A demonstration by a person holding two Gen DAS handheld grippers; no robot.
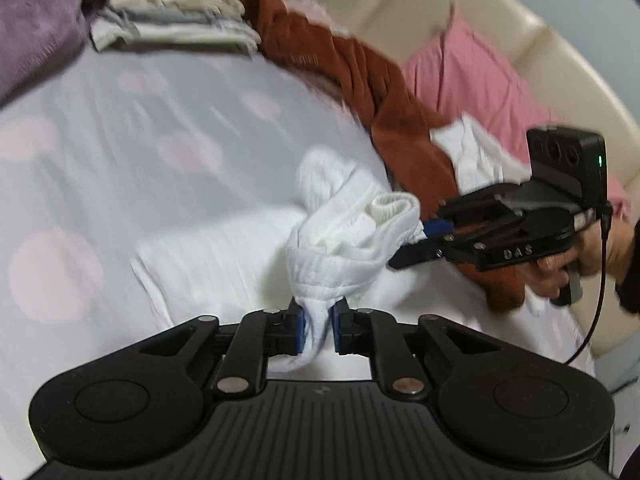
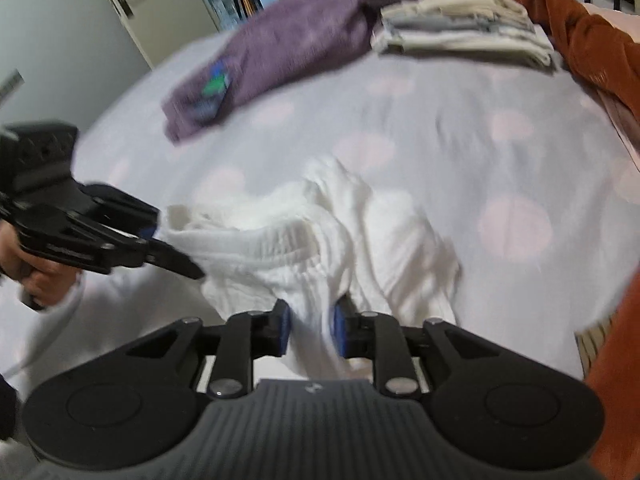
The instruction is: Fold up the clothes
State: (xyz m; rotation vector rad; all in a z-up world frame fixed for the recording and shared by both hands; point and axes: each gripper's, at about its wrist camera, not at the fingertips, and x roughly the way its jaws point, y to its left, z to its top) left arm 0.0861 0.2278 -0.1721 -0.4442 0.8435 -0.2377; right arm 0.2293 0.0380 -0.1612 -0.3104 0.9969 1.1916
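Both grippers pinch the white garment [image 1: 352,236]: left gripper [image 1: 319,322] tightly, right gripper [image 2: 310,326] looser around bunched cloth, spreading it below the folded stack [image 2: 460,28].

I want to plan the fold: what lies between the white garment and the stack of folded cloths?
Only bare dotted bedsheet lies between the white garment and the folded stack, as the right wrist view shows.

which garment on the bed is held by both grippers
The white garment, bunched between the left gripper and right gripper; the purple garment and rust-brown garment lie untouched.
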